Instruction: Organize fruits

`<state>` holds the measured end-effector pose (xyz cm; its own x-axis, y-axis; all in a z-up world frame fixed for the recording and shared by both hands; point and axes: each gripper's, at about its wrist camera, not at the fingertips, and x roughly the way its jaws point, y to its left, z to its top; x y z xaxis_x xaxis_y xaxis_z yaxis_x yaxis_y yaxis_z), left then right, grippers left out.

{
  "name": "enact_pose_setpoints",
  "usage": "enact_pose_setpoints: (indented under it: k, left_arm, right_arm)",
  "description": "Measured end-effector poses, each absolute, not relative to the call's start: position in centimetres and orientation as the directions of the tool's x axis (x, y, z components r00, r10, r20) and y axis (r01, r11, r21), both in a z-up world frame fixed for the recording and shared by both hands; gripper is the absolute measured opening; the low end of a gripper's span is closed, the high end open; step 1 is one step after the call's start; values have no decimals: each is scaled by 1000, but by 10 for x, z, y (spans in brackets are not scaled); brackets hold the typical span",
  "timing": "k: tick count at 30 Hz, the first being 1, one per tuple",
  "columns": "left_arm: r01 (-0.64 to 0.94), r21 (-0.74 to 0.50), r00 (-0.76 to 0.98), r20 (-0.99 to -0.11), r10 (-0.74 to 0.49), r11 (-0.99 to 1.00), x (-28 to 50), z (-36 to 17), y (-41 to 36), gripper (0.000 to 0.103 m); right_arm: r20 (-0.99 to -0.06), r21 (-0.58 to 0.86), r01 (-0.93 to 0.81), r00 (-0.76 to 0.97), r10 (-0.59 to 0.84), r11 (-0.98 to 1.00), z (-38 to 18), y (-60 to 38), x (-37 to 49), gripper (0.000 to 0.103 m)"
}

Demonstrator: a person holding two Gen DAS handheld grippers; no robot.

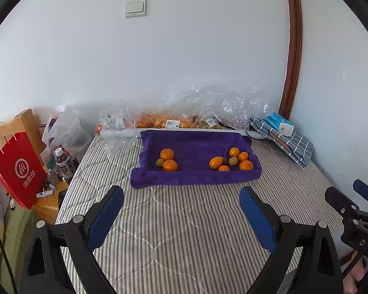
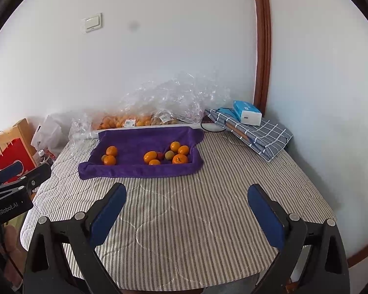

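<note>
A purple towel (image 1: 196, 144) (image 2: 139, 139) lies on the striped table, its edges rolled up. On its left part sit two oranges (image 1: 169, 159) (image 2: 110, 155) and a small green fruit (image 1: 160, 163). On its right part sits a cluster of several oranges (image 1: 243, 161) (image 2: 179, 154) with a green fruit (image 1: 233, 161) (image 2: 169, 155) and a small red one. My left gripper (image 1: 181, 201) is open and empty, held above the table in front of the towel. My right gripper (image 2: 186, 198) is open and empty, also short of the towel.
Clear plastic bags of fruit (image 1: 184, 120) (image 2: 144, 117) lie against the wall behind the towel. A folded checked cloth with a blue box (image 1: 282, 132) (image 2: 252, 127) sits at the back right. A red paper bag (image 1: 17, 169) and bottles (image 1: 63, 164) stand left of the table.
</note>
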<state>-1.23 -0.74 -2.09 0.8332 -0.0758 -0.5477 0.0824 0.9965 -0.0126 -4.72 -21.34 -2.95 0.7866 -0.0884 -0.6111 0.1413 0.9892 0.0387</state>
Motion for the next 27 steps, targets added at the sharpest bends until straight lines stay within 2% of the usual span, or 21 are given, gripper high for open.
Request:
enact_pose_setpoints:
  k: [27]
  left_arm:
    - [77, -12, 842, -535, -71, 997, -15, -19, -13, 97]
  right_arm:
    - [-605, 48, 141, 792, -84, 989, -28, -216, -47, 98]
